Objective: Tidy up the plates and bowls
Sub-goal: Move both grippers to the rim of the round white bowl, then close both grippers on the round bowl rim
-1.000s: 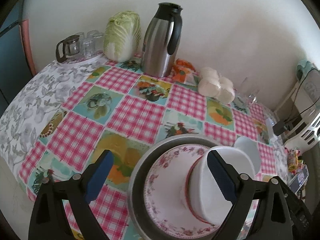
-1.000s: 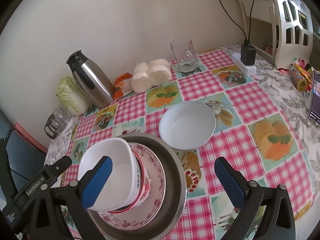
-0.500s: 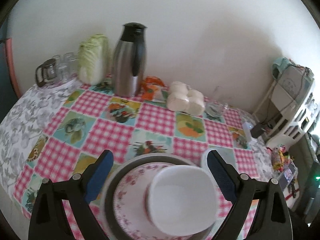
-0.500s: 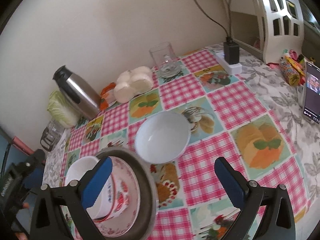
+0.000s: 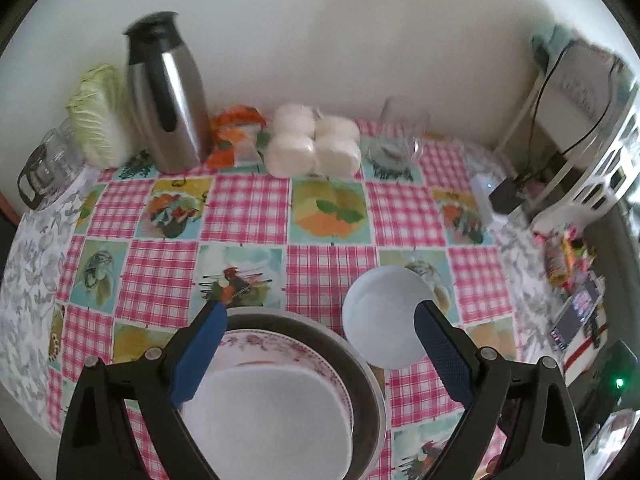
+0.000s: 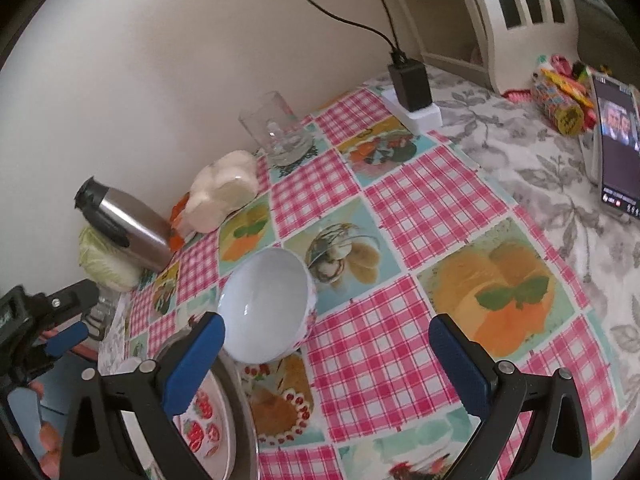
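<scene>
A metal tray (image 5: 366, 380) near the table's front edge holds a pink-flowered plate (image 5: 304, 354) with a white square bowl (image 5: 272, 416) on it. A white round bowl (image 5: 384, 320) sits on the tablecloth just right of the tray. My left gripper (image 5: 320, 344) is open above the stack, with the square bowl between its blue fingers. My right gripper (image 6: 328, 356) is open and empty, just in front of the round bowl (image 6: 264, 304). The tray's rim (image 6: 240, 408) and the plate (image 6: 200, 428) show at the lower left of the right wrist view.
Along the wall stand a steel thermos (image 5: 164, 96), a cabbage (image 5: 100, 112), a glass jug (image 5: 44, 168), wrapped white buns (image 5: 312, 144) and a clear glass (image 6: 272, 128). A power strip with a charger (image 6: 412, 88), snacks (image 6: 560, 96) and a phone (image 6: 616, 140) lie right.
My left gripper has pulled back and turned right, so the square bowl sits lower in its view. My right gripper has swung right toward the round bowl, which looks closer now.
</scene>
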Tool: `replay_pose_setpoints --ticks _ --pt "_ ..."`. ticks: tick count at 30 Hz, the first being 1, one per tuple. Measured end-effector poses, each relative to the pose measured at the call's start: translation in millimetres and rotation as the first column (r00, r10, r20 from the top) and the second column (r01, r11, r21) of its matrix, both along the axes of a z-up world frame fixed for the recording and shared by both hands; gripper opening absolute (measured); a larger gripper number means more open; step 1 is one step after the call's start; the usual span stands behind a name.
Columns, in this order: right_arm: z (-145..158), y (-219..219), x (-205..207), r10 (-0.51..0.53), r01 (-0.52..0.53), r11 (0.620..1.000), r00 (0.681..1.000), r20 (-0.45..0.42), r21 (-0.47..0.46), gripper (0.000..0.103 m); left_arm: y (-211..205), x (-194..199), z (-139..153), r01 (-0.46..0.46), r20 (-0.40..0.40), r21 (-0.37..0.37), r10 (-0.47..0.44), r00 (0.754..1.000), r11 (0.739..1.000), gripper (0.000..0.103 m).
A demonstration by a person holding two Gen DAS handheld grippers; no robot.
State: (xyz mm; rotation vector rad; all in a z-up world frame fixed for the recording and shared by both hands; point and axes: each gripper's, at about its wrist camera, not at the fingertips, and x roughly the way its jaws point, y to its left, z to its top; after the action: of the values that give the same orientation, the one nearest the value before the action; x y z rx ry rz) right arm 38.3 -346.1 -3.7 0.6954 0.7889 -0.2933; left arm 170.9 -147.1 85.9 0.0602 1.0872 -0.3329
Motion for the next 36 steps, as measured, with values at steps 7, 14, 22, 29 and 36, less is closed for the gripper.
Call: replay_pose_setpoints --ticks 7,14,22,29,36 --pt "-28 -7 18 0.009 -0.007 0.998 0.999 -0.038 0.064 0.103 -45 30 -38 0.047 -0.135 0.175 -0.023 0.991 0.983 0.093" --pt "-45 -4 36 0.033 -0.028 0.997 0.997 -0.068 0.076 0.096 -79 45 -66 0.091 -0.173 0.311 -0.038 0.984 0.946 0.091" --pt "-65 4 55 0.073 -0.064 0.993 0.993 -0.098 0.096 0.067 -88 60 -100 0.097 -0.233 0.377 -0.007 0.972 0.921 0.074" --pt "-81 13 64 0.091 -0.074 0.985 0.990 -0.107 0.157 0.045 -83 64 -121 0.082 -0.253 0.425 0.031 0.967 0.902 0.070" --pt "-84 20 70 0.101 -0.083 0.978 0.991 -0.088 0.190 0.026 -79 66 -132 0.088 -0.278 0.419 0.035 0.960 0.904 0.059"
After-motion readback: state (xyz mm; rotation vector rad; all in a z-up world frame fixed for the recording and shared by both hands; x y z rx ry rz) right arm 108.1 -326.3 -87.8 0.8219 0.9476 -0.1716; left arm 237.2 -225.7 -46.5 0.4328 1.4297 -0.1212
